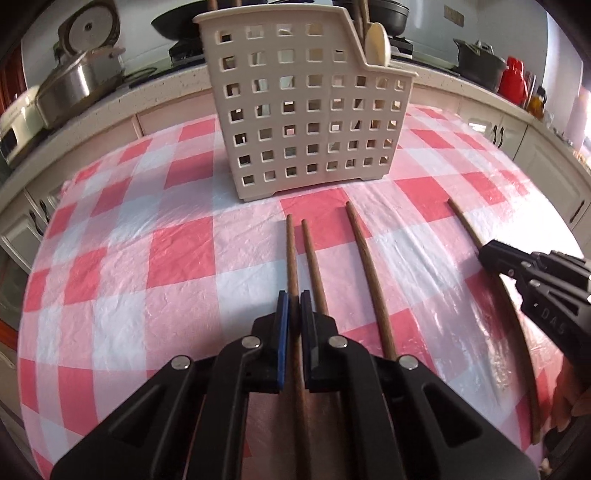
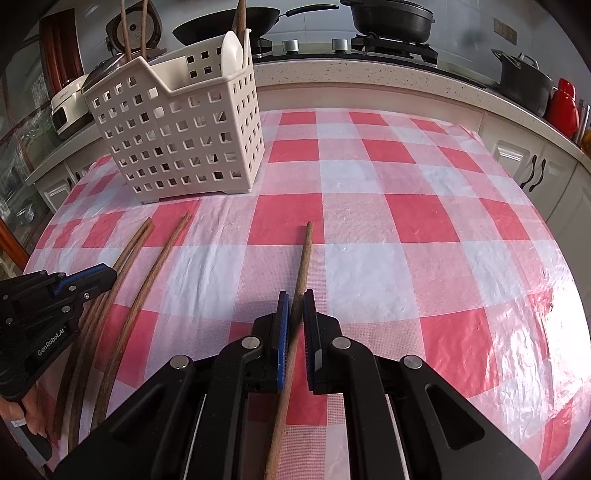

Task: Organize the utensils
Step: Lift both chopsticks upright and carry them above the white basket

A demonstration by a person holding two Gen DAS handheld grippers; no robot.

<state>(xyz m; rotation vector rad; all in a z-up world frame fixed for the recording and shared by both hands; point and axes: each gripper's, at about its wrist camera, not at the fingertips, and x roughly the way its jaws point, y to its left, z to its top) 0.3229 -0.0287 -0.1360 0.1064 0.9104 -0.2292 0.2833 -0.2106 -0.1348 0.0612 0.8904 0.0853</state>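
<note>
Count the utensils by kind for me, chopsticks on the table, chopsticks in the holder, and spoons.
Chopsticks on the table: 4
Chopsticks standing in the holder: 3
White spoon in the holder: 1
Total: 8

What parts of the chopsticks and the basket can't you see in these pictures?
- Left wrist view: the near end of the chopstick in the left gripper is hidden under the gripper body.
- Right wrist view: the chopstick in the right gripper runs off the bottom edge.
- Both views: the basket walls hide the lower parts of the white spoon and upright chopsticks inside.
</note>
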